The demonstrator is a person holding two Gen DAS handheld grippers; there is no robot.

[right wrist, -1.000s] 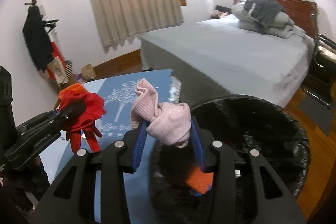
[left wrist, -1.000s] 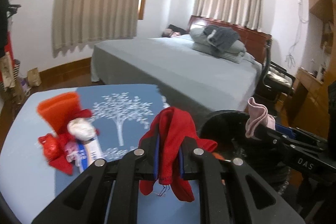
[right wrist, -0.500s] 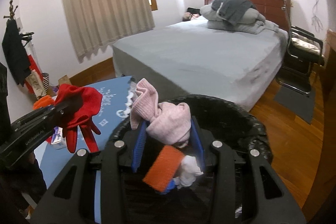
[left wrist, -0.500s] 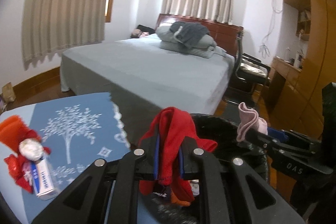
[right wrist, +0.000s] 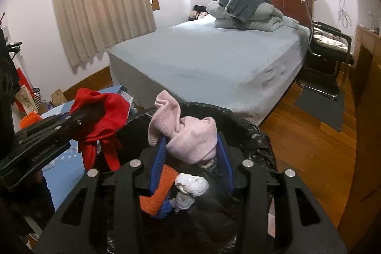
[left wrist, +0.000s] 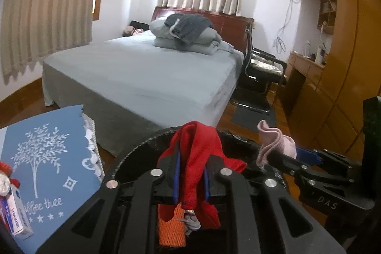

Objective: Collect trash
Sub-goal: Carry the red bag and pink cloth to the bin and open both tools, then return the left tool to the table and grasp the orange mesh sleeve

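Left tool [left wrist: 190,179] is gripping a red cloth [left wrist: 197,154] over the black bin [left wrist: 133,158], jaws opening; right tool [right wrist: 190,167] is gripping a pink cloth [right wrist: 190,139] over the bin [right wrist: 259,139] as well, jaws opening too, cloth between the pads.

Risk, as a judgement: the red cloth is hanging close to the bin's rim and may be snagging there or on the pads; the two tools, near each other above the bin, may be colliding.

Bin is holding an orange sponge [right wrist: 158,192] and a white wad [right wrist: 190,183]; more litter is lying on the tabletop [left wrist: 47,158] left of the bin.
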